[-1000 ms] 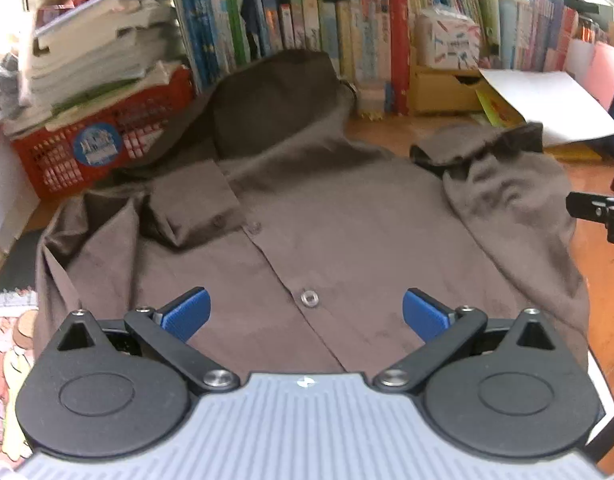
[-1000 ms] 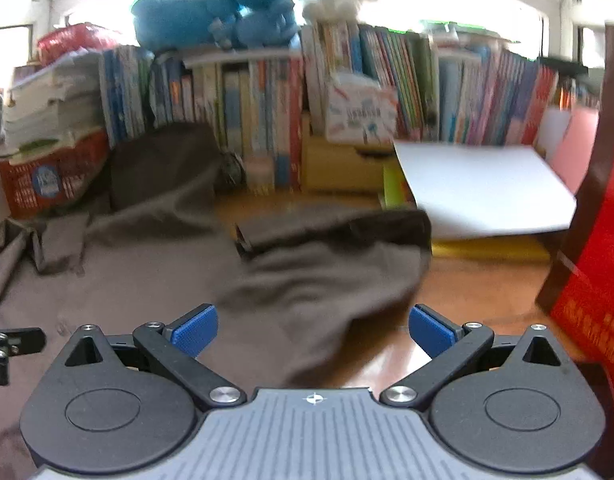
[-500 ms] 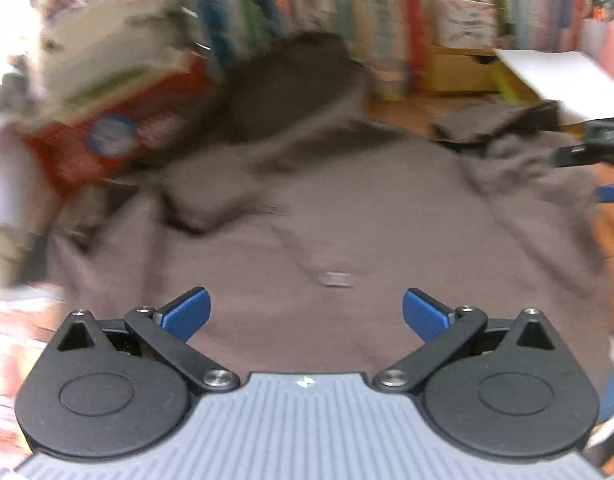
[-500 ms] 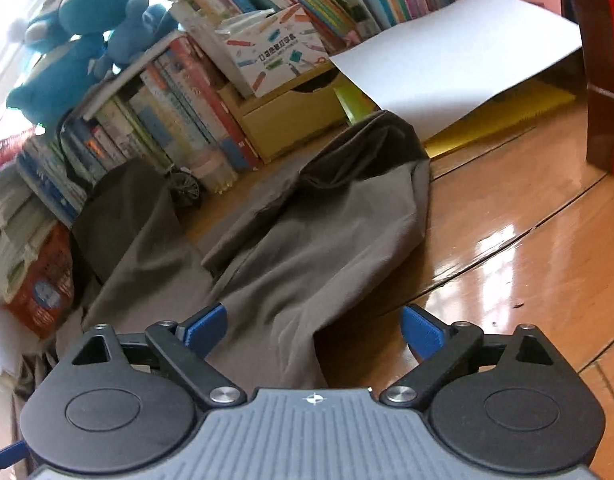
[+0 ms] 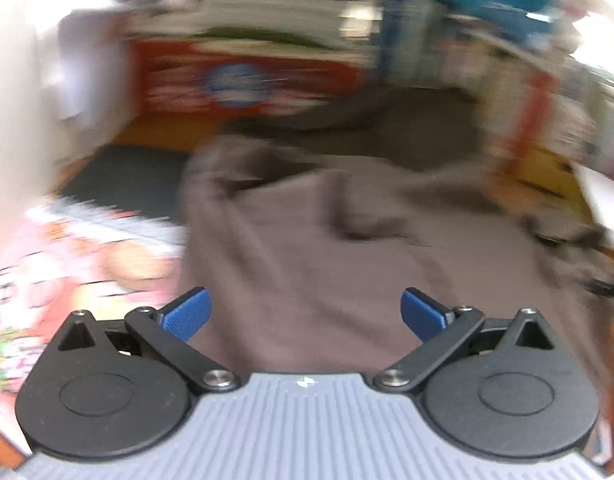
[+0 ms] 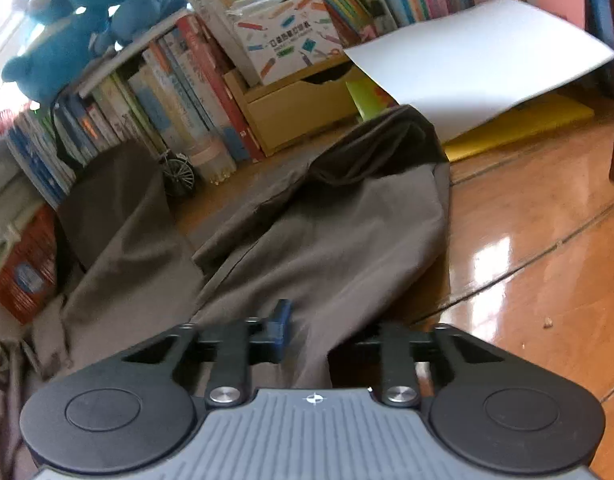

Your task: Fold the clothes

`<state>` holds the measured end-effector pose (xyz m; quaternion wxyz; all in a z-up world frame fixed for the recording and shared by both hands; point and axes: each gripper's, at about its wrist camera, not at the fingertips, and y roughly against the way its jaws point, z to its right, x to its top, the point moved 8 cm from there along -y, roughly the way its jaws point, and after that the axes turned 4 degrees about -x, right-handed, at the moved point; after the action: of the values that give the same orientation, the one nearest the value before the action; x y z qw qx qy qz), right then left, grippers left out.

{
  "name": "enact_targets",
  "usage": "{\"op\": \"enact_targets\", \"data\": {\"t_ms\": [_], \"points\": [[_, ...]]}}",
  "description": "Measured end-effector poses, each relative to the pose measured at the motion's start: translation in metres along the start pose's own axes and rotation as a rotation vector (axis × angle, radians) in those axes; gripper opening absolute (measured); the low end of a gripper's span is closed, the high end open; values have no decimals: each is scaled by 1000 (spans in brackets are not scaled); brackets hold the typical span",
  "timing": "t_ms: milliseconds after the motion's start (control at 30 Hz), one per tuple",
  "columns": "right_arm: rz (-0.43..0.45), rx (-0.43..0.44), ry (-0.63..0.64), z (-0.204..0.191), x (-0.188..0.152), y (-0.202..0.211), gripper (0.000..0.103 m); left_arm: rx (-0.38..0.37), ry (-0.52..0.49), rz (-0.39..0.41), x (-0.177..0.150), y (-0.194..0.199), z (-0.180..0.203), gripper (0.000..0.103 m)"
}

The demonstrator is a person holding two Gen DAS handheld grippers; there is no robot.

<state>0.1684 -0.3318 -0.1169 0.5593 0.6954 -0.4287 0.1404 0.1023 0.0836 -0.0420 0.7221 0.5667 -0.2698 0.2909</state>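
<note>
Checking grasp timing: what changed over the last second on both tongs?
The right tongs went from wide open to shut on the brown shirt, pinching its near edge by the sleeve. The left tongs swung left toward the red basket; that view is now motion-blurred. Unchanged: left tongs open and empty, shirt spread on the wooden table.
</note>
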Motion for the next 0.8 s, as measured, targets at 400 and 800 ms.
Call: {"op": "enact_targets", "data": {"t_ms": [400, 800], "points": [[60, -59, 35, 26, -2, 78, 6, -110, -382, -231, -57, -87, 148, 93], [211, 84, -84, 53, 45, 81, 103, -138, -327, -221, -44, -72, 149, 97]]}}
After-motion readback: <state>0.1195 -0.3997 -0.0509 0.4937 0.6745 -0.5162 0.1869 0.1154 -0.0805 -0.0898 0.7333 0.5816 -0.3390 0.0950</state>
